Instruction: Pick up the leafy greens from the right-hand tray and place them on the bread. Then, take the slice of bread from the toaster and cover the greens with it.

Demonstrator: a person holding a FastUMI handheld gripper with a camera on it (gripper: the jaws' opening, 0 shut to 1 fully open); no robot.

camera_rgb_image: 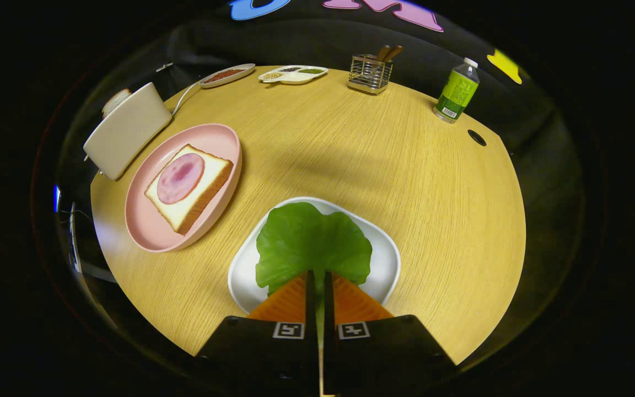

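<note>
Round and wooden, the table [350, 165] held all the food things. The gripper [317, 275] had its two fingers pressed nearly together on the near edge of the lettuce leaf [309, 242], with a thin strip of green showing between them. The leaf lay in the white tray [386, 259], just ahead of the fingers. It looked very light, thin and floppy, so it would likely bend and droop when lifted. Its edge or stem end seemed the best place to pinch. To the left, a pink plate [213, 138] held the bread [207, 190] with a ham slice [181, 177] on top. Beyond that stood the toaster [127, 129] with a bread slice [114, 100] poking out.
</note>
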